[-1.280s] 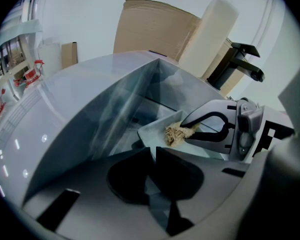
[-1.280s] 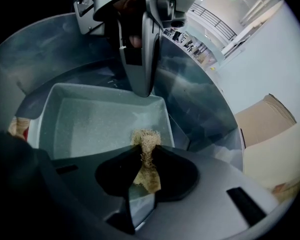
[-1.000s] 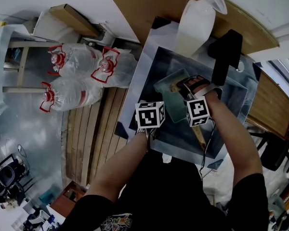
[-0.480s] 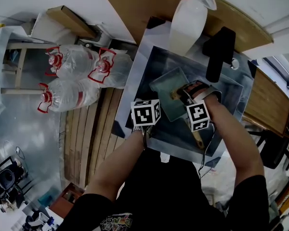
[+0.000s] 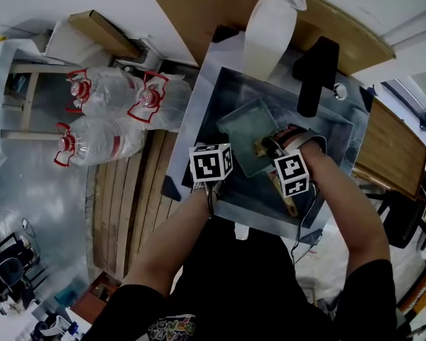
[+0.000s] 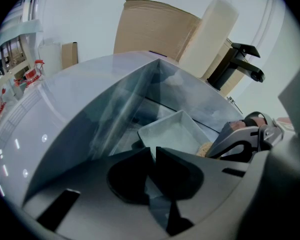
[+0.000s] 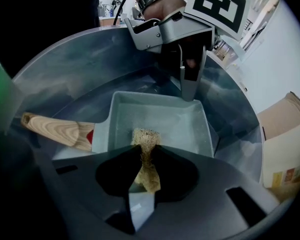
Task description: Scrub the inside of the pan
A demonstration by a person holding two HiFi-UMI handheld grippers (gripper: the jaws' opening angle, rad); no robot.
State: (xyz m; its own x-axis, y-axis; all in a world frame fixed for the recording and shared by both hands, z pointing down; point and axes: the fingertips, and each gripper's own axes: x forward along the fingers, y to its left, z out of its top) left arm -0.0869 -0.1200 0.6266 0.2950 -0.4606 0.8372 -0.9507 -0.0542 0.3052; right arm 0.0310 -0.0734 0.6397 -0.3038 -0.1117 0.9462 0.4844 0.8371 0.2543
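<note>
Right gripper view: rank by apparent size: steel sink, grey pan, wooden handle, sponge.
1. stainless steel sink basin
2. grey rectangular metal pan
3. light wooden pan handle and tan scrub sponge: these look alike; the sponge sits nearer the camera, so unranked.

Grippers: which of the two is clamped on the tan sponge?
The right gripper: the tan fibrous sponge is pinched between its jaws inside the square grey pan. The left gripper grips only that pan's rim.
</note>
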